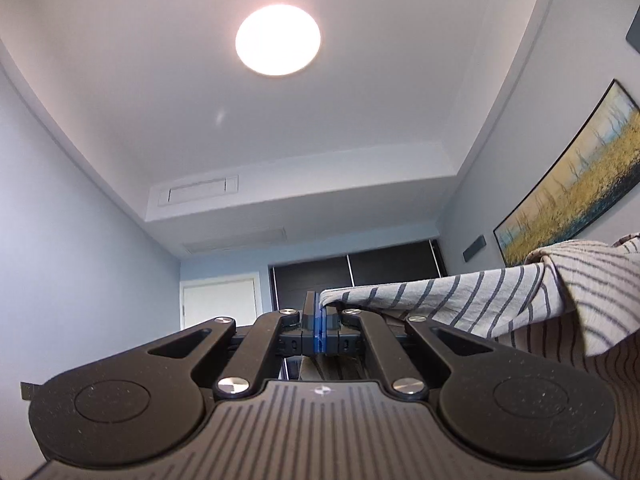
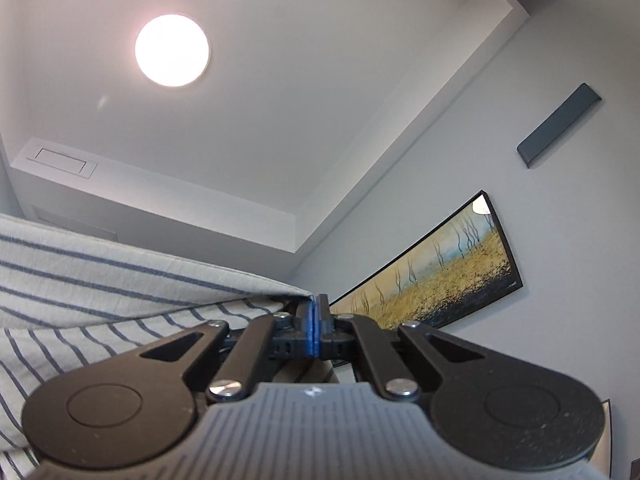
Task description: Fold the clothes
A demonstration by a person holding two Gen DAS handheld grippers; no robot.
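While the pale, blue-striped cotton garment (image 1: 480, 296) is held aloft, pinched between both closed jaws, spreading is judged underway; lowering it flat is called for.

left wrist: tilted up at ceiling | right wrist: same | shared: ceiling lamp (image 1: 278, 39), painting (image 2: 432, 276)

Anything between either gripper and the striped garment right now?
Nothing visible. The left gripper and right gripper are each shut directly on an edge of the striped garment, held up between them.
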